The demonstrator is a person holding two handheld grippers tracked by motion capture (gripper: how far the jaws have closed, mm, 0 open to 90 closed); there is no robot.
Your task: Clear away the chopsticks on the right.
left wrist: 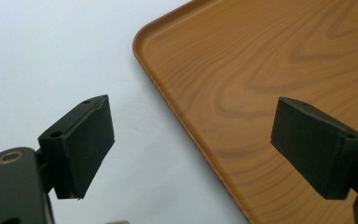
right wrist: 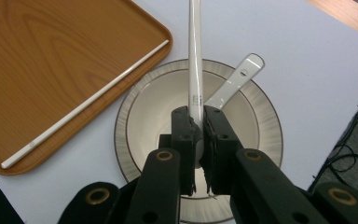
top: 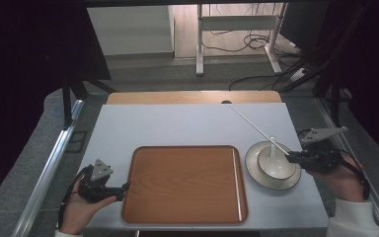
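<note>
The right gripper (right wrist: 196, 140) pinches one chopstick (right wrist: 195, 56) between closed fingers above the bowl (right wrist: 142, 116), so it could pivot and slip; the left gripper (left wrist: 191, 149) is wide open, empty.

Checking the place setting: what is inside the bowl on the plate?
A white spoon leans in the bowl, handle over the rim. The right gripper and its clamped chopstick cover the bowl's near floor.

Chopstick (right wrist: 196, 70) top cut by frame edge — spoon (right wrist: 230, 84) bowl end hidden behind right gripper (right wrist: 198, 140).
</note>
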